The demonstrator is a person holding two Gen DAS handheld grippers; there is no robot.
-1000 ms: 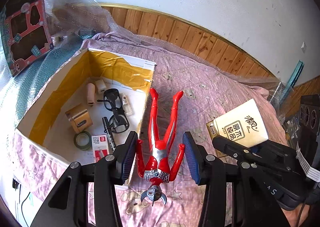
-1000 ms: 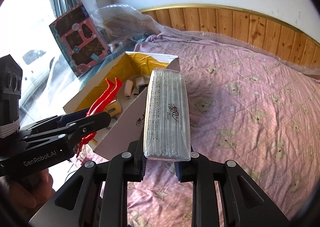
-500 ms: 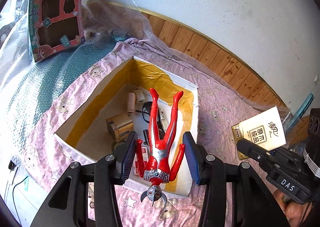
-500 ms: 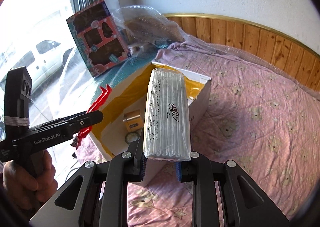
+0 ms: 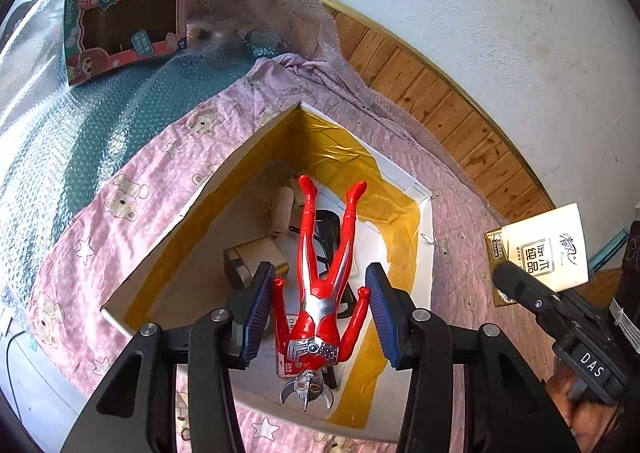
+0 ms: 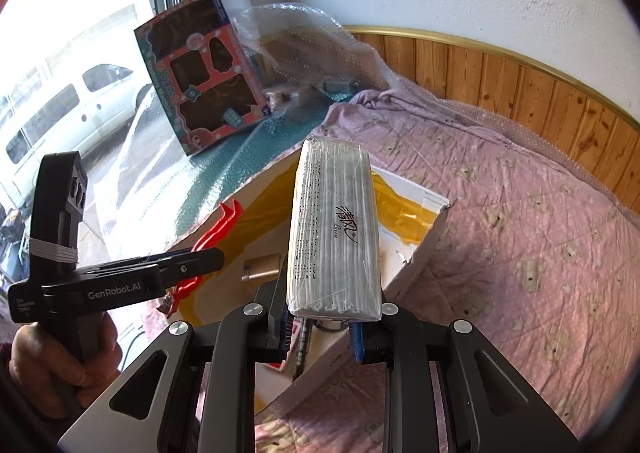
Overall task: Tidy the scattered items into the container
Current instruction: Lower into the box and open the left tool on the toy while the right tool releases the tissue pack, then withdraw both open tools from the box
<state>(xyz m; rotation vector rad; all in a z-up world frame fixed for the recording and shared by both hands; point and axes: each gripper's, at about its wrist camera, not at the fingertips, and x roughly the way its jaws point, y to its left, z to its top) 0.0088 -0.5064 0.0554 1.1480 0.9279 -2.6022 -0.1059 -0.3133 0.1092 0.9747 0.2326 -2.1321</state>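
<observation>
The red and silver plastic hero figure (image 5: 324, 293) hangs head-down between the blue ribbed pads (image 5: 260, 313) of the left gripper (image 5: 320, 313), directly above the open white cardboard box lined with yellow tape (image 5: 424, 221). Its arms touch the pads on both sides, so the left jaws are clamped on the figure, legs pointing forward over the box floor. Down inside lie a tan cylinder (image 5: 282, 209), a small brown carton (image 5: 256, 259) and black glasses (image 5: 328, 229). Over in the right wrist view, the left gripper is held level by a hand (image 6: 52, 357) wrapped round its grip, at the box's near-left edge.

The right gripper (image 6: 332, 337) is closed on the white plastic-wrapped tissue pack (image 6: 334, 229), gripped at its near end and jutting forward over the box's right side. The box sits on a pink bear-print quilt (image 6: 520, 245).

Against a second ago, the left gripper has swung from beside the box to right over it, and the right one has come closer in too, the tissue pack now overlapping the opening.
</observation>
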